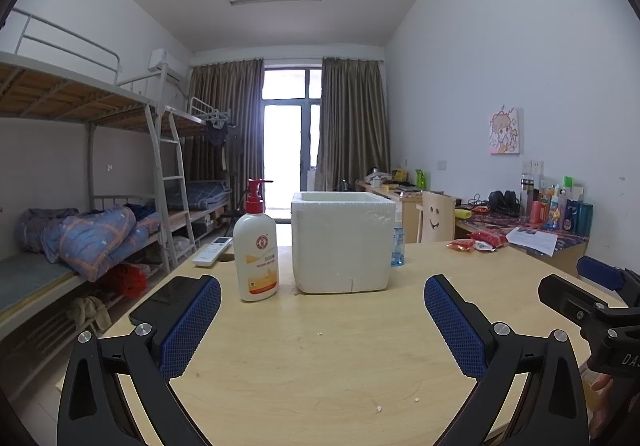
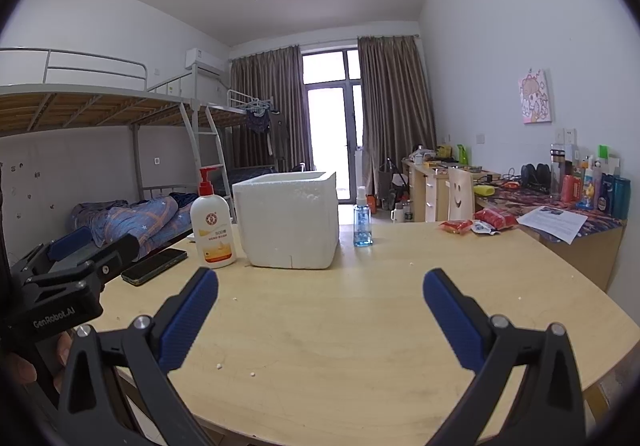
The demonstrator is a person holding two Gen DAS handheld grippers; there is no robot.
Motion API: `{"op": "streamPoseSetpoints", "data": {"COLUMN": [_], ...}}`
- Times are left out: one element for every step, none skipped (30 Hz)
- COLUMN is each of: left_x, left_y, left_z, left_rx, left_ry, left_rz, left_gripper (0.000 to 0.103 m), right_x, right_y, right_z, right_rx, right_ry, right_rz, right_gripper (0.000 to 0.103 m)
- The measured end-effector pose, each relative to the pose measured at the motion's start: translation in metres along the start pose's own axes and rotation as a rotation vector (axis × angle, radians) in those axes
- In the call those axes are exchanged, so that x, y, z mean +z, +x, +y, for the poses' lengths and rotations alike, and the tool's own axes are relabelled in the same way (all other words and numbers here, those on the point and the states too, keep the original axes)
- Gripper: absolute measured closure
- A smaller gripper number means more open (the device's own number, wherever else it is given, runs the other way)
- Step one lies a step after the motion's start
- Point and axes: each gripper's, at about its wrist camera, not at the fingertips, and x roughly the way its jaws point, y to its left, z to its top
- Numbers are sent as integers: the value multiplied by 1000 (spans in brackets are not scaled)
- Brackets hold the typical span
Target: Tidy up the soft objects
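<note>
A white foam box (image 1: 341,242) (image 2: 289,220) stands open-topped at the middle of the wooden table (image 1: 320,346) (image 2: 340,326). At the table's far right lie soft red packets (image 1: 489,237) (image 2: 495,217) and a smaller red packet (image 1: 461,245) (image 2: 455,226). My left gripper (image 1: 322,296) hovers low over the near table, open and empty, facing the box. My right gripper (image 2: 320,288) is open and empty too, beside the left one. The right gripper's body (image 1: 592,302) shows at the left view's right edge; the left gripper's body (image 2: 68,270) shows at the right view's left edge.
A lotion pump bottle (image 1: 256,250) (image 2: 212,226) stands left of the box, a blue spray bottle (image 1: 397,242) (image 2: 362,222) to its right. A phone (image 2: 155,266) (image 1: 160,300) and remote (image 1: 212,246) lie at the left. Bunk beds stand left; cluttered desks and a chair (image 1: 438,216) right.
</note>
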Motion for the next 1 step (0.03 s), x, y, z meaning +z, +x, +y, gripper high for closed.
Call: {"op": "streamPoseSetpoints", "data": {"left_x": [0], "left_y": [0], "left_z": [0], "left_rx": [-2], "left_ry": [-2], "left_rz": [0], "left_gripper": [1], "right_x": [0], "right_y": [1], "right_z": [0], "right_rx": [-1], "right_ry": [0], "right_rz": [0], "right_gripper": [0]}}
